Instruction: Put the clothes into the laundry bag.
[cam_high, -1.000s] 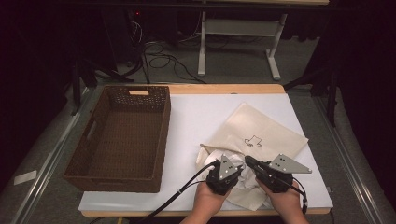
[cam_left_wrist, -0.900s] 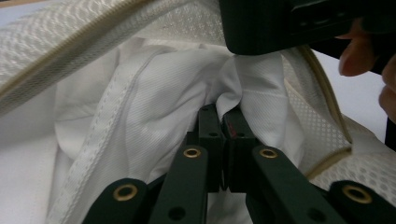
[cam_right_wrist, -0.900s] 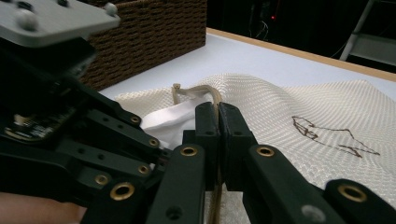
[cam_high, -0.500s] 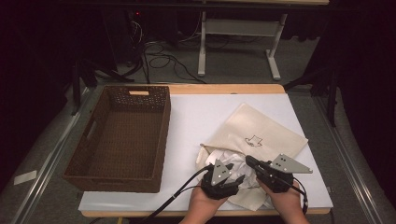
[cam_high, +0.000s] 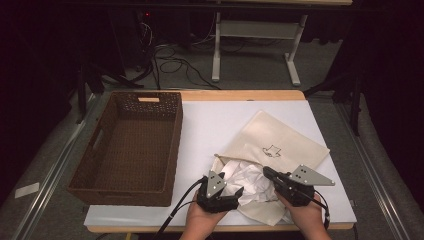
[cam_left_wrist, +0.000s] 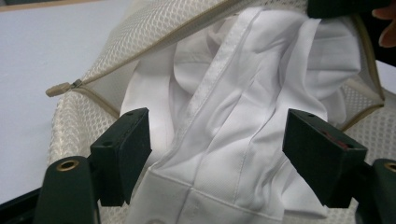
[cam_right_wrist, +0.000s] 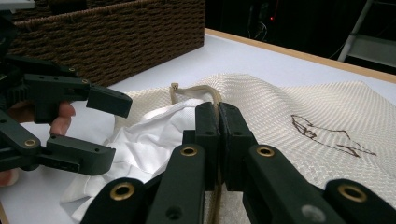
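You stand at a white desk (cam_high: 220, 125) with a claw in each hand. A cream mesh laundry bag (cam_high: 280, 142) lies on the right half of the desk, its zipped mouth turned toward you, and a white shirt (cam_high: 247, 180) spills out of that mouth, part in and part out. A brown wicker basket (cam_high: 130, 145) sits to the left, well apart from the bag.

Your right claw (cam_high: 267, 173) is closed tight on the bag's tan zipper edge (cam_right_wrist: 198, 89), pinning the mouth. In the right gripper view the jaws meet with the edge trapped between them.

Your left claw (cam_left_wrist: 219, 147) has just been opening. Its jaws now stand wide on either side of a fold of the shirt near the collar band, and the pads (cam_left_wrist: 123, 149) do not press on the cloth.

The step in hand looks like working the shirt through the bag's mouth. To do it well, hold the right claw steady so the mouth stays spread. Lower the left claw over a thick bunch of cloth, not a single thin layer, and close only once the fold sits deep between the pads. Take care not to catch the mesh with the shirt.
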